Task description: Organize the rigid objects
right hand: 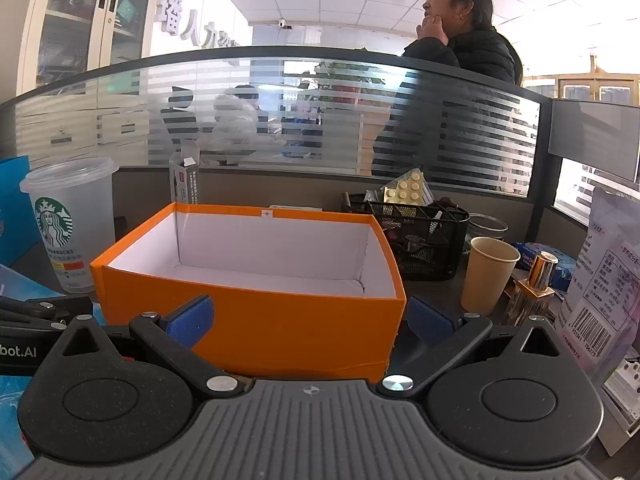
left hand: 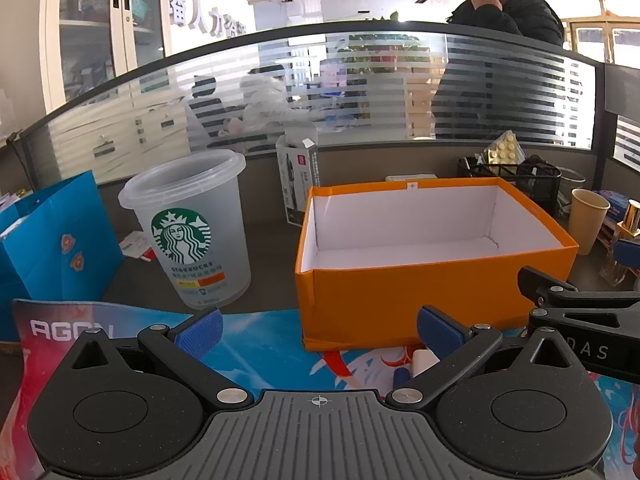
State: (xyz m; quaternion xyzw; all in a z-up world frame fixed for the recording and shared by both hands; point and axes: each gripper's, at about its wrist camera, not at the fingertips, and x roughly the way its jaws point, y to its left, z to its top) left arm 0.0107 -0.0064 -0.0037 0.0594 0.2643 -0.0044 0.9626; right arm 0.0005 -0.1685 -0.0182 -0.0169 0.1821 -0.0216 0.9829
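Observation:
An open orange box [left hand: 404, 300] with a white, empty inside stands on the desk; it also shows in the right wrist view [right hand: 256, 312]. A clear Starbucks cup [left hand: 192, 232] stands left of it, also in the right wrist view [right hand: 68, 224]. My left gripper [left hand: 318, 330] is open and empty, low in front of the box's near left corner. My right gripper [right hand: 310, 318] is open and empty, with the box's near wall between its blue pads. Small white and blue items [left hand: 416, 364] lie on the mat by the left gripper's right finger.
A blue paper bag [left hand: 52, 244] stands at far left. A black mesh organizer [right hand: 424, 236], a paper cup [right hand: 486, 276], a gold-capped bottle [right hand: 534, 292] and a printed pouch [right hand: 604, 280] stand right of the box. A glass partition runs behind; a person stands beyond it.

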